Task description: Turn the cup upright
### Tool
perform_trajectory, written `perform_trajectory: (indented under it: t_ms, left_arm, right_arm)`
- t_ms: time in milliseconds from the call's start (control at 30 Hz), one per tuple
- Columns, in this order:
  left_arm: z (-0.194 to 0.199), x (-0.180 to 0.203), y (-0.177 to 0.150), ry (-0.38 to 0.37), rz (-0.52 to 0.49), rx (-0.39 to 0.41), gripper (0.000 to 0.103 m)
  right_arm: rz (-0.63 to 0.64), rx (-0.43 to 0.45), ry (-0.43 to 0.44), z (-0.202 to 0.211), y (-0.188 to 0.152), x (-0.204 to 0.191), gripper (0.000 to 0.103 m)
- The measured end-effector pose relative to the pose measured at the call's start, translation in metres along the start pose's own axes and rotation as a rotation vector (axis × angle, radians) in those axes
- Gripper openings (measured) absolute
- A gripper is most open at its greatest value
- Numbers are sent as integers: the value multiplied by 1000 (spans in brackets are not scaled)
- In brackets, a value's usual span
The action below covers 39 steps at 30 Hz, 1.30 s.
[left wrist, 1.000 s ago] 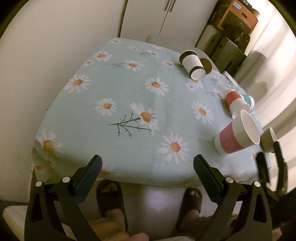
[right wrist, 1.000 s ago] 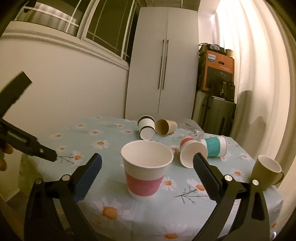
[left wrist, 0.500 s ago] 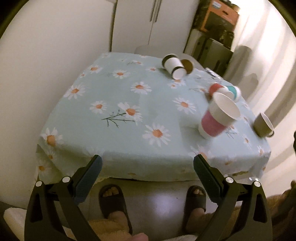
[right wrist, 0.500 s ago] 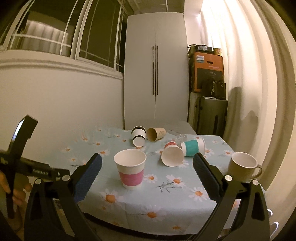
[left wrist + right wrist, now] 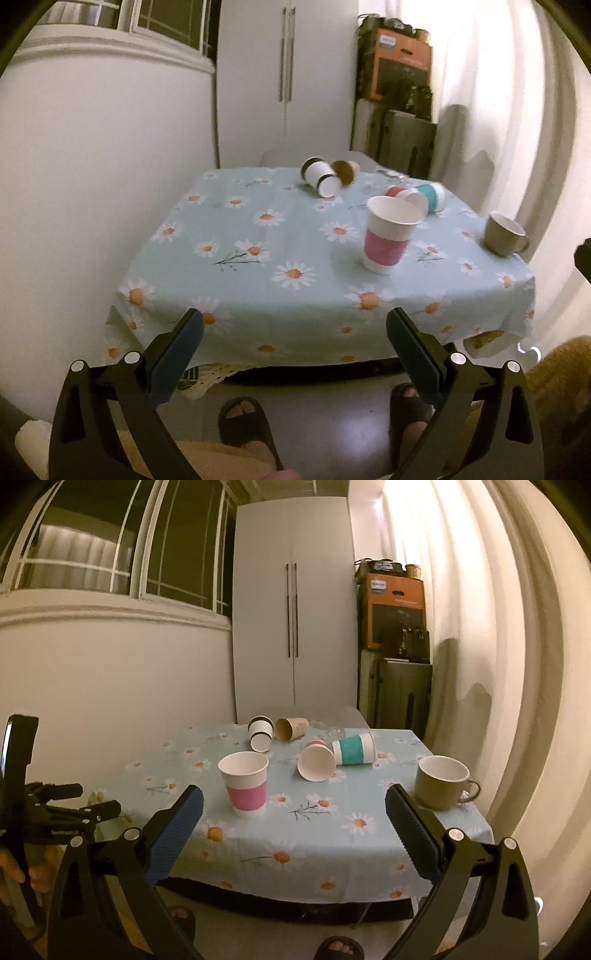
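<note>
Cups: 1 pink-band cup [image 5: 246, 785] upright, 4 on sides, 1 mug [image 5: 441, 782].

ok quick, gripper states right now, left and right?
Left gripper: jaws open, holding nothing, short of the table's near edge.
Right gripper: jaws open, holding nothing, back from the pink-banded paper cup.

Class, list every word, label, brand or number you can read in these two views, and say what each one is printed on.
None can be read.
Orange box on the stack beside the cupboard: a pale label and a line of print, too blurred.
Left gripper's black body: a small line of pale lettering, too small.
Pink-banded cup, teal-banded cup, mug: no print visible.
</note>
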<state>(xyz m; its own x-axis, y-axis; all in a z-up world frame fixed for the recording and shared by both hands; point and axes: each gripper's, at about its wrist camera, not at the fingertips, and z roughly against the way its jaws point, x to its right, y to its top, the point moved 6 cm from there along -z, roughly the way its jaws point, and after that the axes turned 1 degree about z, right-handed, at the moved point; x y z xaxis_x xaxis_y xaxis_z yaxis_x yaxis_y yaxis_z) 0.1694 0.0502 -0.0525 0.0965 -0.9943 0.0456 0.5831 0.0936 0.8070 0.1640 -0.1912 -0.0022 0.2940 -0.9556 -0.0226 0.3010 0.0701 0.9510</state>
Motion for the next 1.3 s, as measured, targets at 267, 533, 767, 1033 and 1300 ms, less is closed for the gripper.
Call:
perform_trajectory:
  t_ms: [267,533,767,1033,1300]
  left_arm:
    - [37,19,-20,-57,-49,52,96]
    - [63,39,-36,-87,-119,93,96]
    - [71,39,-41,-93,-129,110,96]
    - [70,34,-39,-99,-109,111,96]
    - [70,34,-40,-99,-114,112,96]
  right_arm:
    - [-21,-6,-9,29,-8,2,98]
    - [12,-50,26,38,-21,-13,98]
    - [115,-80,47,34,-29,-37,98]
    - [139,-88,51,32,-33,-43,98]
    - [134,-109,56,28,-34,-42,98]
